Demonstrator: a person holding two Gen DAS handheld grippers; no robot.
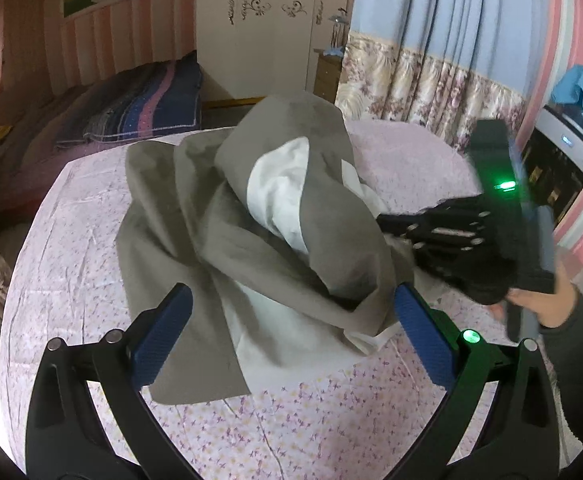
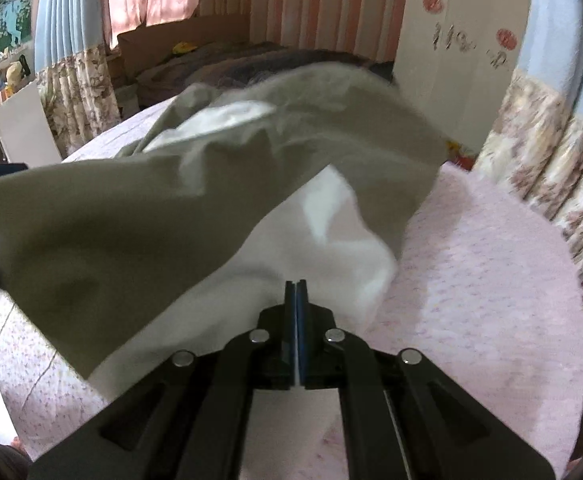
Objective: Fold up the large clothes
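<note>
Left wrist view shows the grey garment (image 1: 275, 216) heaped unfolded on the bed (image 1: 91, 240); folding looks barely begun. Left gripper (image 1: 293, 320) stands apart, empty; right gripper (image 2: 296, 284) is clamped on its white lining.

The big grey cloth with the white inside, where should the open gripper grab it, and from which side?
Probably the loose lower corner of the grey garment with white lining, near. It lies flat on the purple floral sheet, right before the open left gripper, so come from the near edge. The right gripper is shut on the white lining at the other side.
</note>
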